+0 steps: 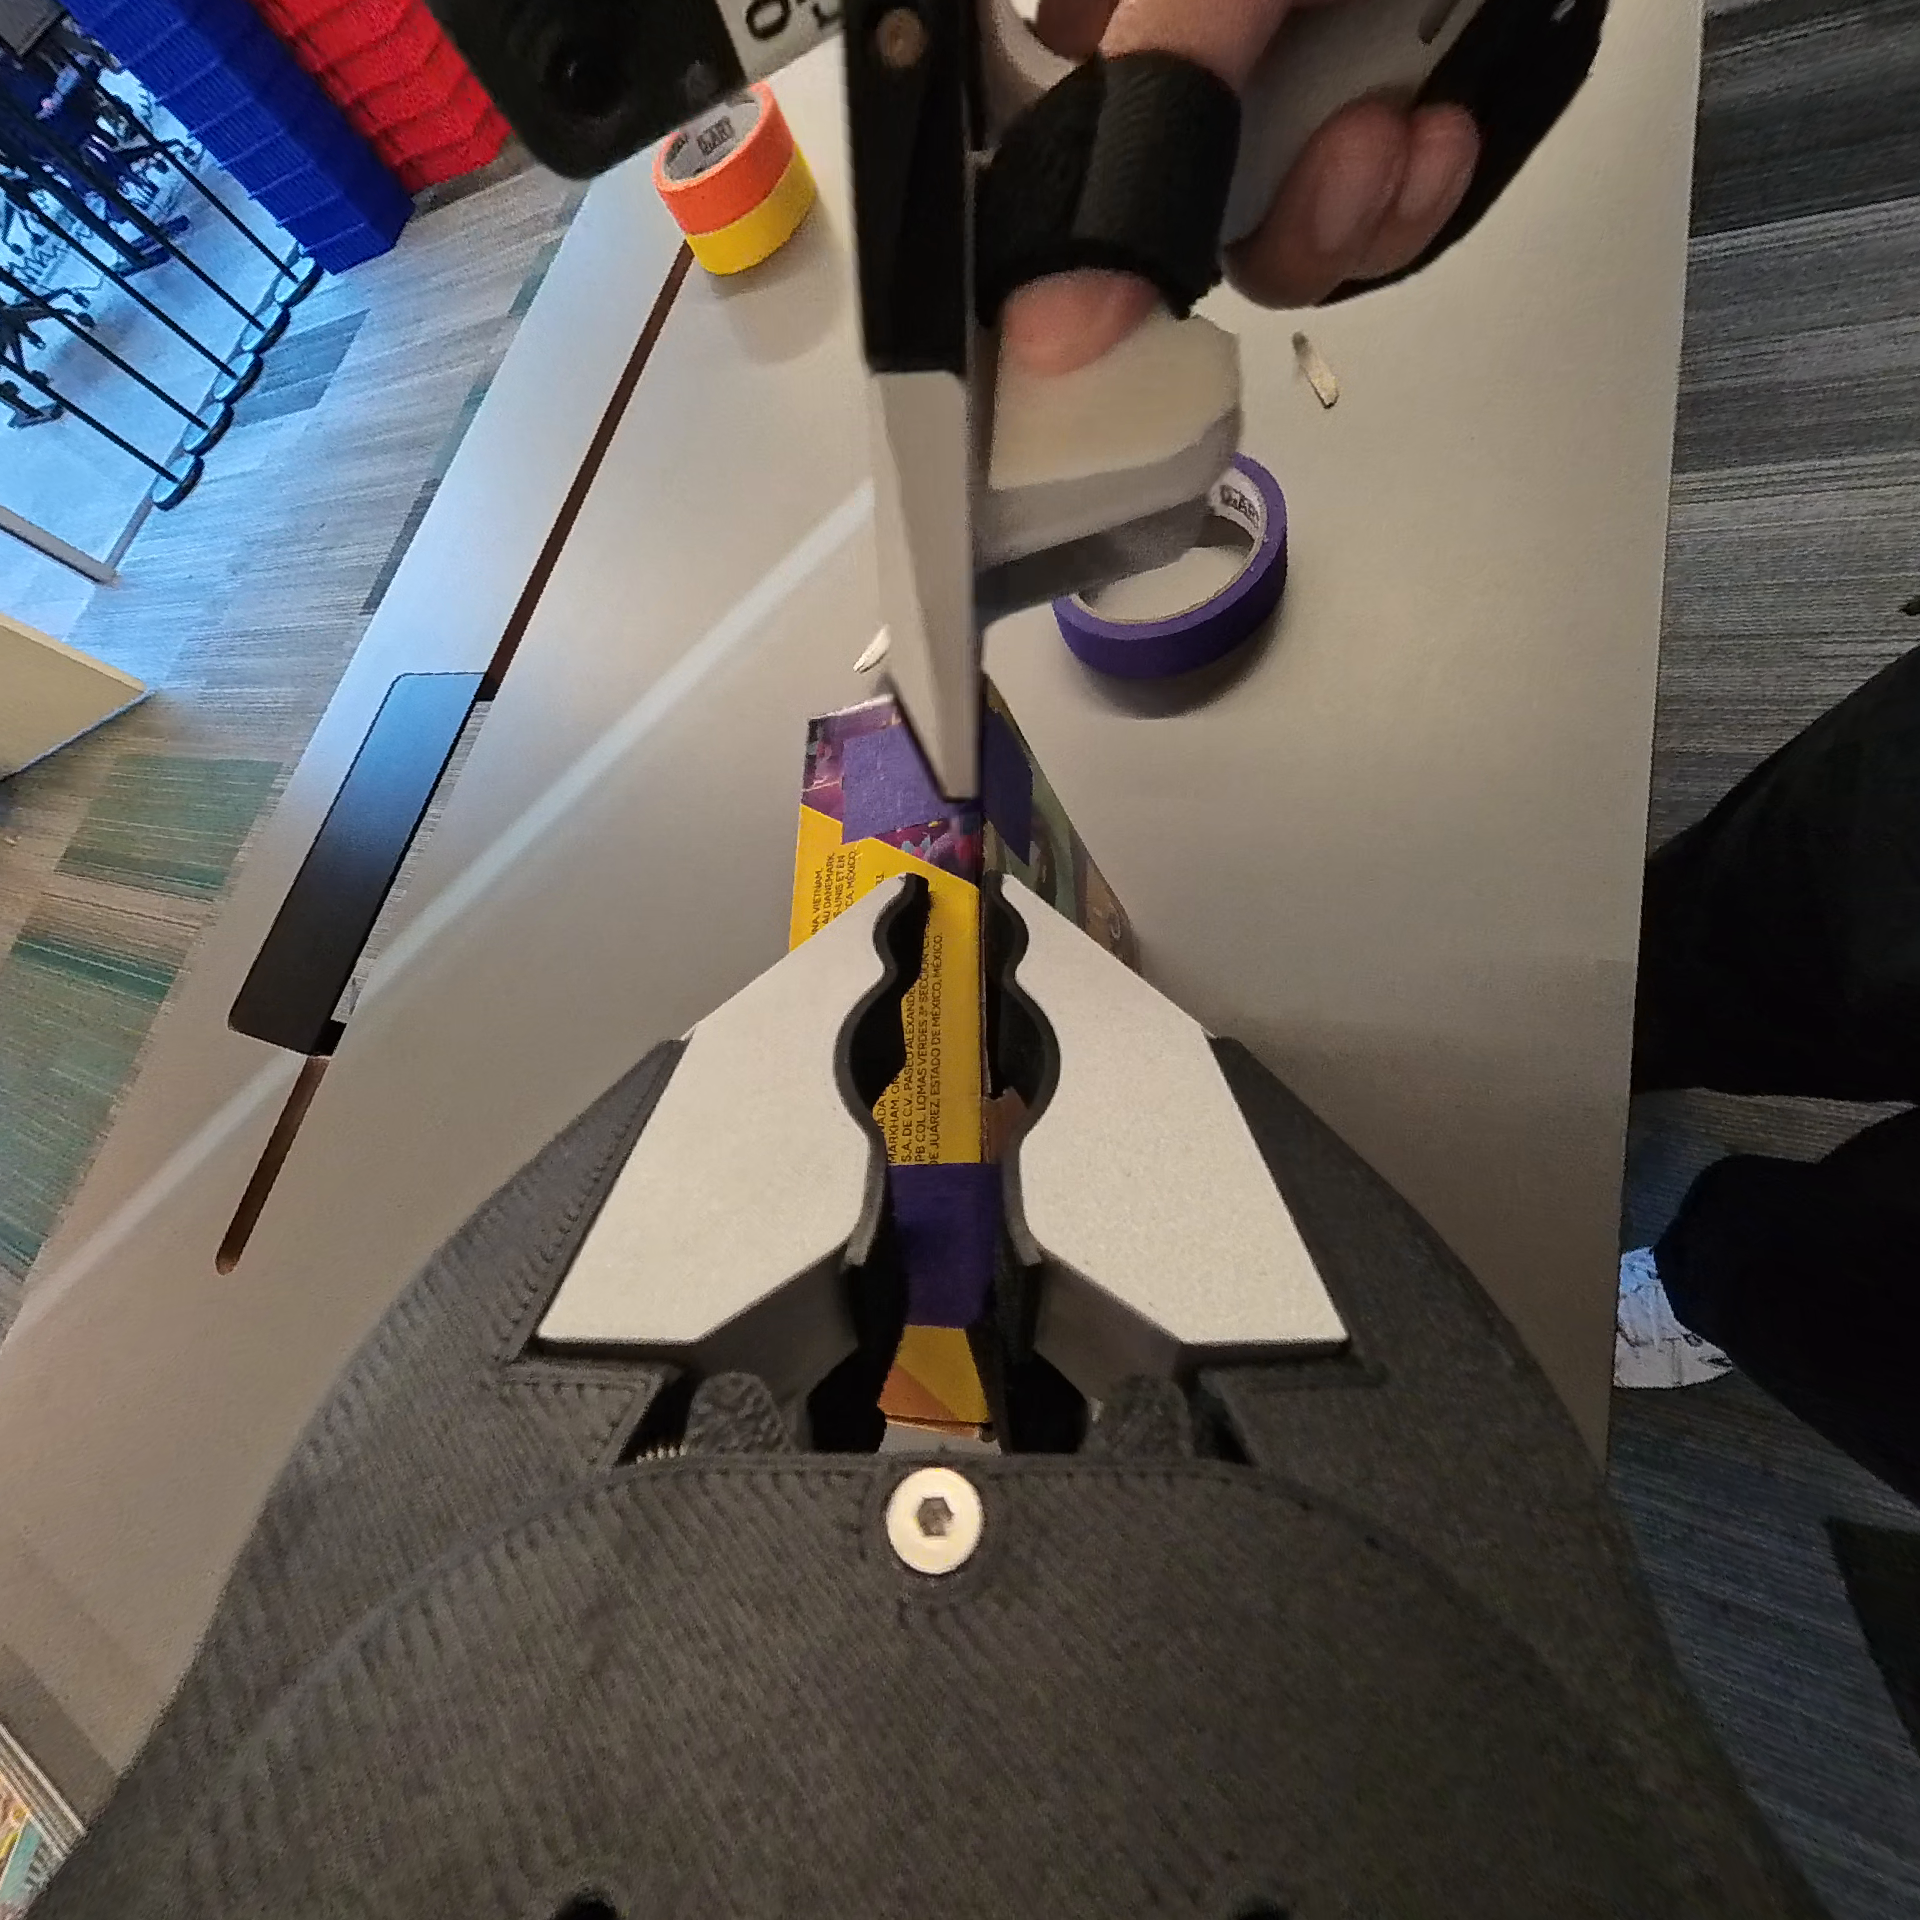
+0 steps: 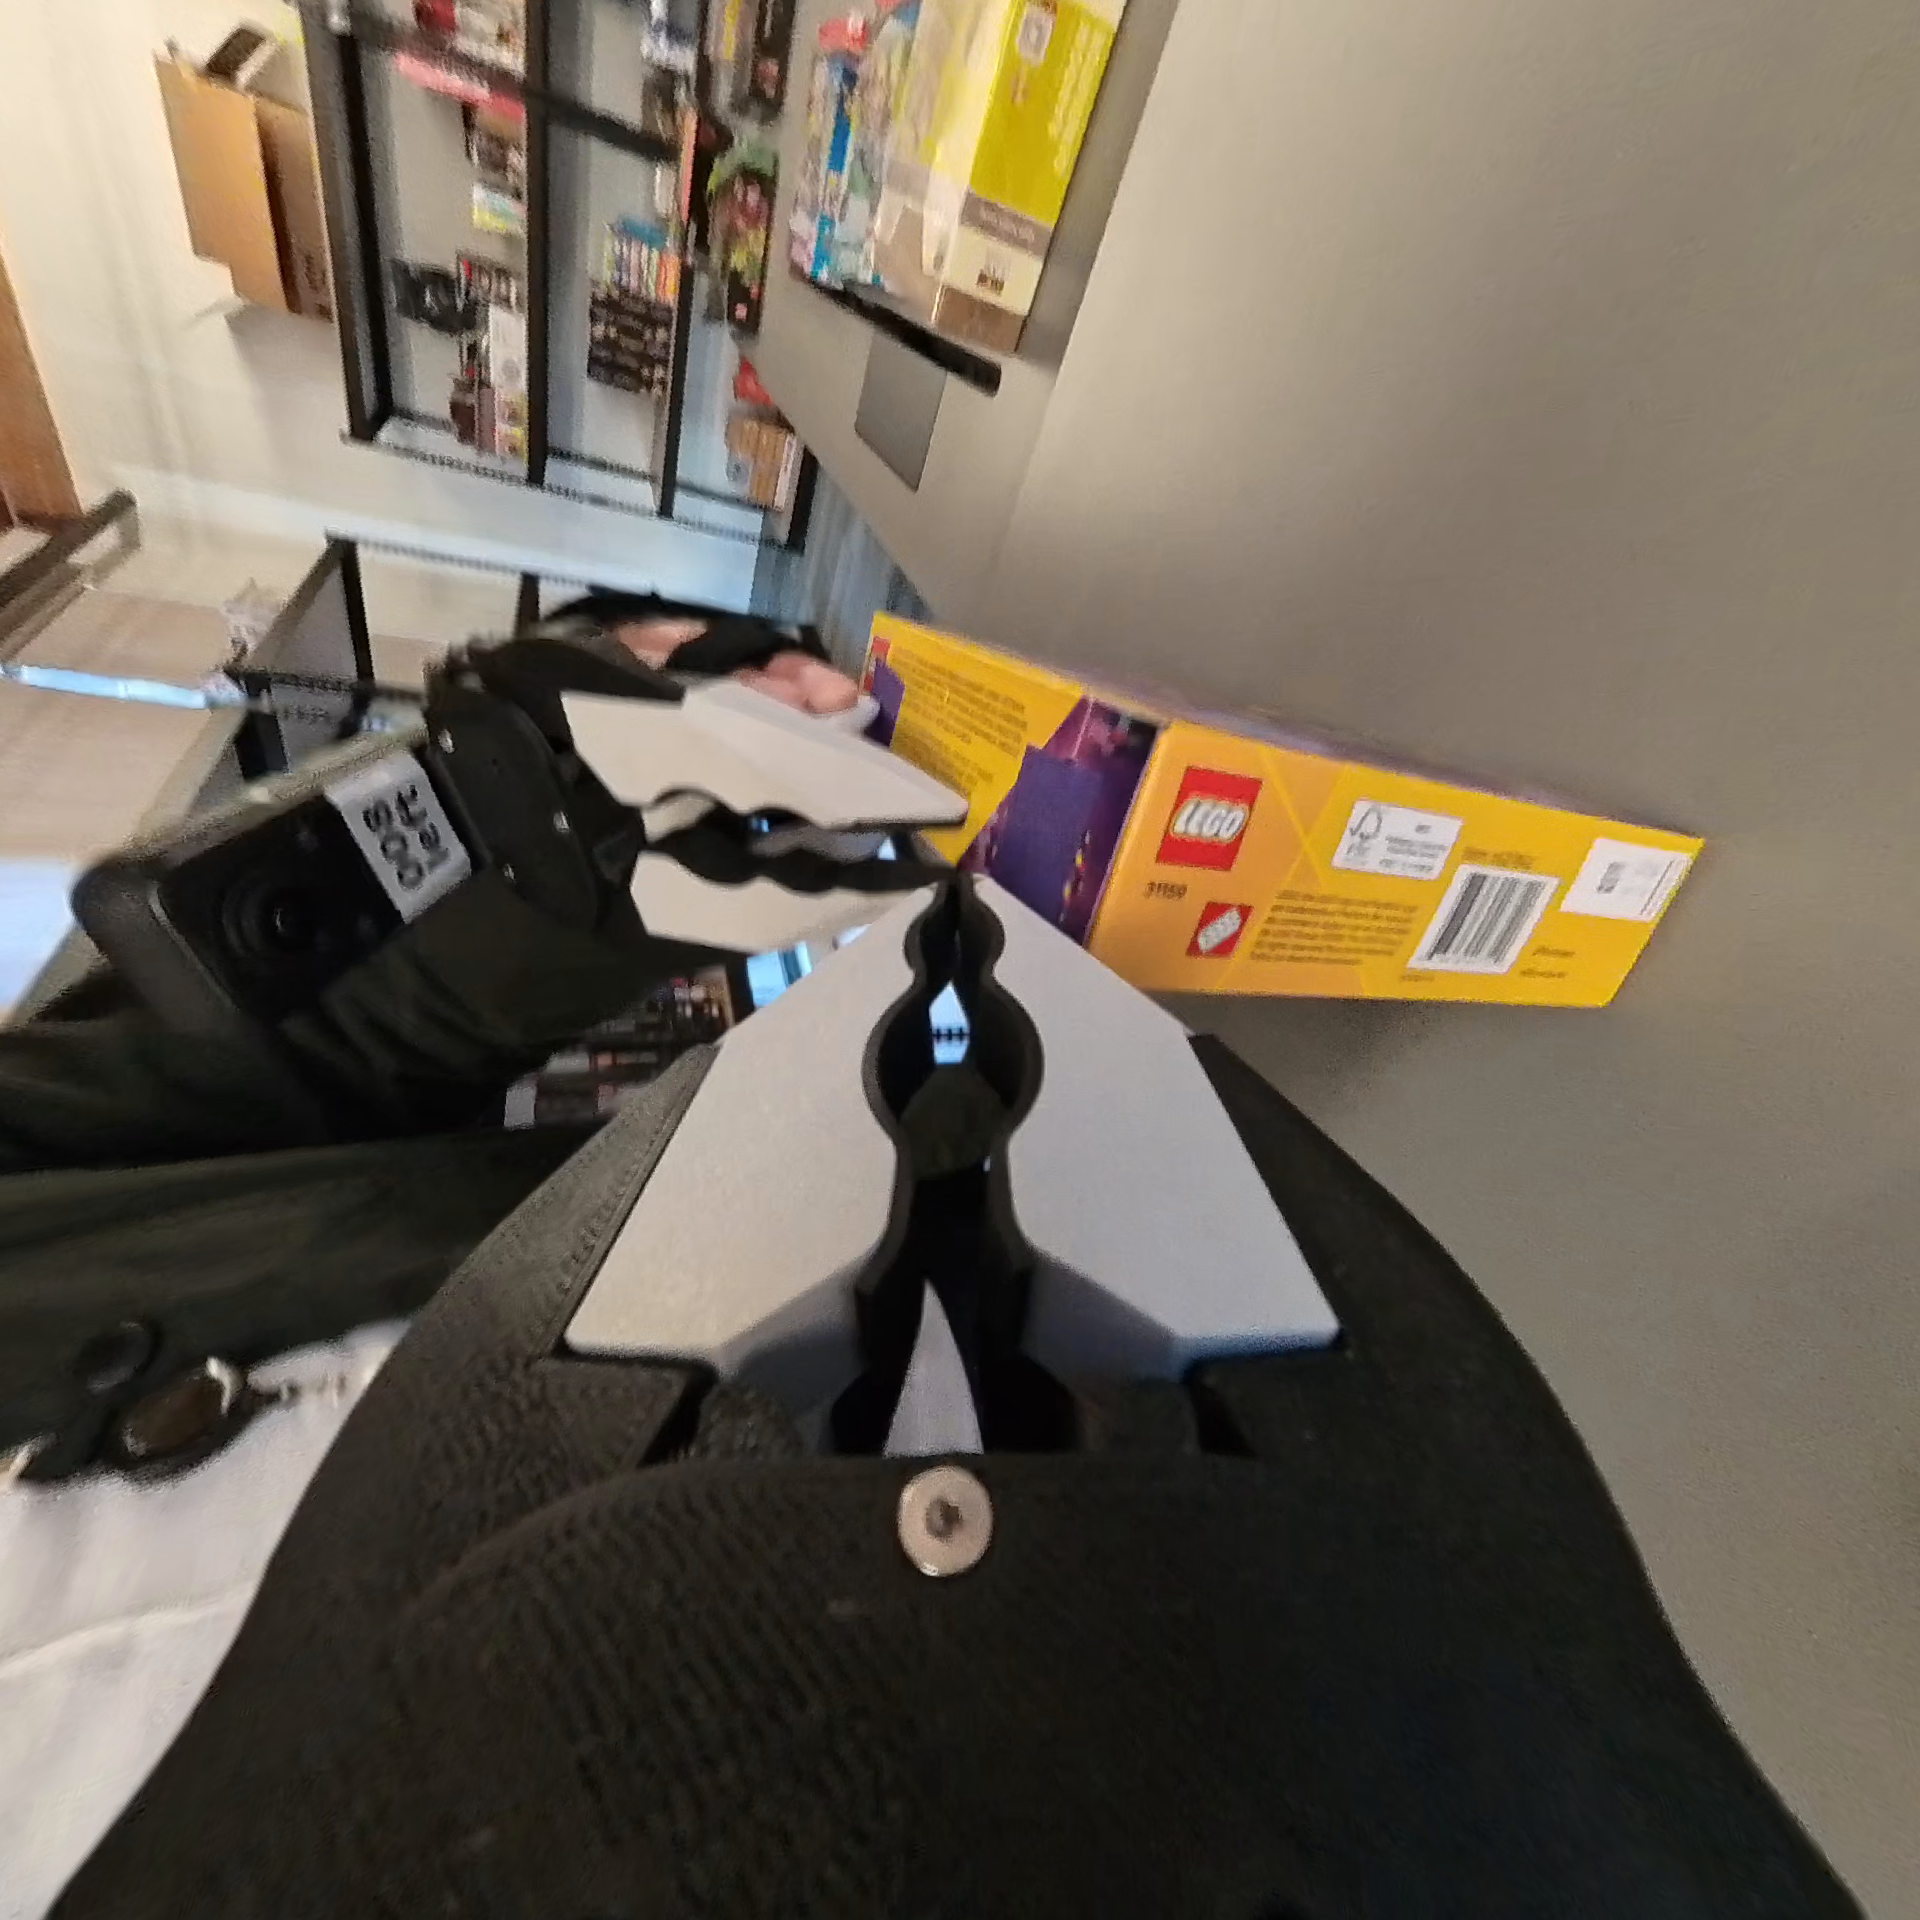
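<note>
Two left gripper (image 1: pixel 954 883) fingers clamp yellow box (image 1: pixel 935 1049), right gripper (image 2: pixel 961 894) beside it

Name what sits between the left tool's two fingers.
A yellow box, seen edge-on with a purple tape strip across it, fills the gap between the fingers of the left tool. The left wrist view shows this.

Both wrist views, rolled sideways, closely share the yellow box (image 2: pixel 1351 862).
</note>
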Demonstrator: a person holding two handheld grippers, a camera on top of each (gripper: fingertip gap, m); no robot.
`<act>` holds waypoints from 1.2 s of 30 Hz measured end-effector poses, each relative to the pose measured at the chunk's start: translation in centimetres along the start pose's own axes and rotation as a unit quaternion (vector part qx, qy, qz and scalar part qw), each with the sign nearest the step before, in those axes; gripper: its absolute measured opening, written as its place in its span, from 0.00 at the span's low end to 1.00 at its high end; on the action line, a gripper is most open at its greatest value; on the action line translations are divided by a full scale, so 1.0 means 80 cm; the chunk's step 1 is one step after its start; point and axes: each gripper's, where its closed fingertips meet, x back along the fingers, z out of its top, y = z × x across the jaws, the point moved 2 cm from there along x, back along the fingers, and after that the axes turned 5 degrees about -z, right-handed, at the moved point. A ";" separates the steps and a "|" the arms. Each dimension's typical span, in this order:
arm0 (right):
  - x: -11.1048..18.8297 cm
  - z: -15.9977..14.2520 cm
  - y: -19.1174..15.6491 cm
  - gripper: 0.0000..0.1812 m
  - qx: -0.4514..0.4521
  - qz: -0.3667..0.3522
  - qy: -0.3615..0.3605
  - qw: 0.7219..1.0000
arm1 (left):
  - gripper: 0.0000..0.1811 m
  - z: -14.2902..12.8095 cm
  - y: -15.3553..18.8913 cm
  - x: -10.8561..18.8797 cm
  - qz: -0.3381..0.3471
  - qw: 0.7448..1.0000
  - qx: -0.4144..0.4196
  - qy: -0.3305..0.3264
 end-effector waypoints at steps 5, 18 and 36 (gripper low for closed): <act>0.003 -0.039 0.017 0.00 0.086 -0.042 -0.032 0.995 | 0.05 -0.001 -0.002 0.000 -0.002 1.000 0.003 0.000; -0.022 -0.020 0.031 0.00 0.167 -0.064 0.098 0.979 | 0.05 -0.002 -0.003 0.000 -0.004 1.000 0.009 -0.001; -0.012 -0.010 0.066 0.00 0.101 -0.049 0.114 0.987 | 0.05 -0.005 -0.009 0.000 -0.009 1.000 0.021 0.000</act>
